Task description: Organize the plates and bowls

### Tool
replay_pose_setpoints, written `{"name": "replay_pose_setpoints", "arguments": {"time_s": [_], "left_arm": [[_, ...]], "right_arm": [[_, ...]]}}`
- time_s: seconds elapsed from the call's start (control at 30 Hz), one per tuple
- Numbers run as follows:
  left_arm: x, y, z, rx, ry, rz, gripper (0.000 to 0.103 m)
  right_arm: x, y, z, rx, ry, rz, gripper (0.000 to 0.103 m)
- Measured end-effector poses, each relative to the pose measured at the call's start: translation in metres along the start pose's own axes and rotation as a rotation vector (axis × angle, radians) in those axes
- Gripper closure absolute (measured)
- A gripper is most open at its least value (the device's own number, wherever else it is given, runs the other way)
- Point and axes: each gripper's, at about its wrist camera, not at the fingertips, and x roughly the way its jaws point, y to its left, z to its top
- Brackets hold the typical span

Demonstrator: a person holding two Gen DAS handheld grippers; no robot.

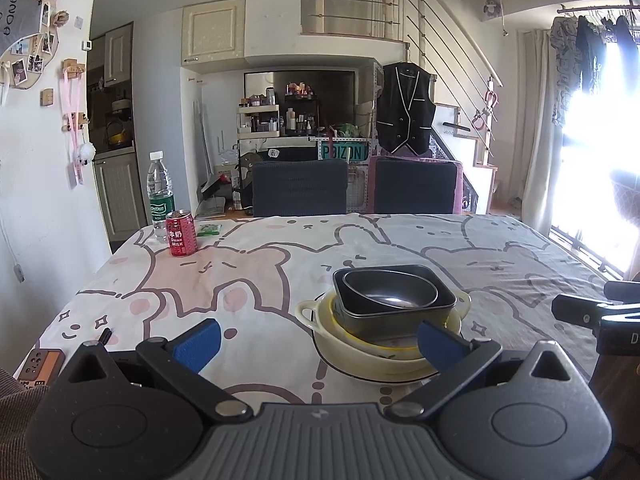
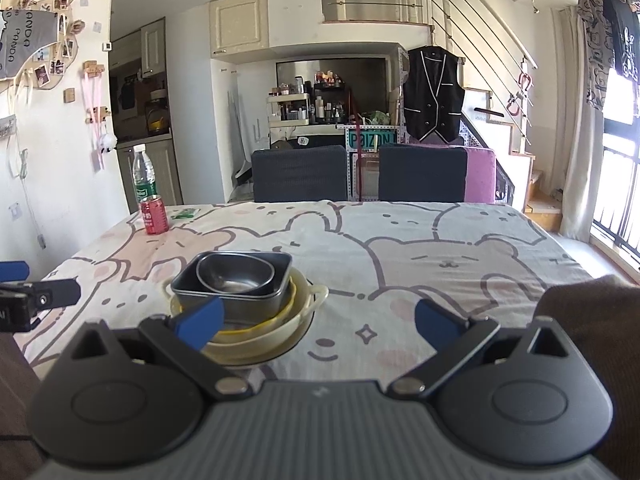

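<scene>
Here, the left gripper (image 1: pixel 318 342) is held with its jaws spread wide and nothing between them, low over the near edge of the table (image 1: pixel 248 280). Bare cloth is seen ahead and to its left, up to a red can (image 1: pixel 180 233) and a water bottle (image 1: pixel 160 196) at the far left corner. The stack of plates and bowls (image 1: pixel 386 316) is seen between the two tongs, just ahead; its top dark rectangular dish (image 1: pixel 400 320) has its long axis across the view. The right gripper (image 2: pixel 318 324) is likewise opened wide and empty, with open cloth to its right.
</scene>
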Motion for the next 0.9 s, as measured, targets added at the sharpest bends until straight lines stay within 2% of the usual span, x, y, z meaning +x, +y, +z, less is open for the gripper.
{"name": "replay_pose_setpoints", "arguments": {"time_s": [0.9], "left_arm": [[0.0006,-0.0007,-0.0002,-0.003,0.001,-0.002,0.0]], "right_arm": [[0.0014,-0.0011,-0.0009,-0.008,0.007,0.0,0.0]]}}
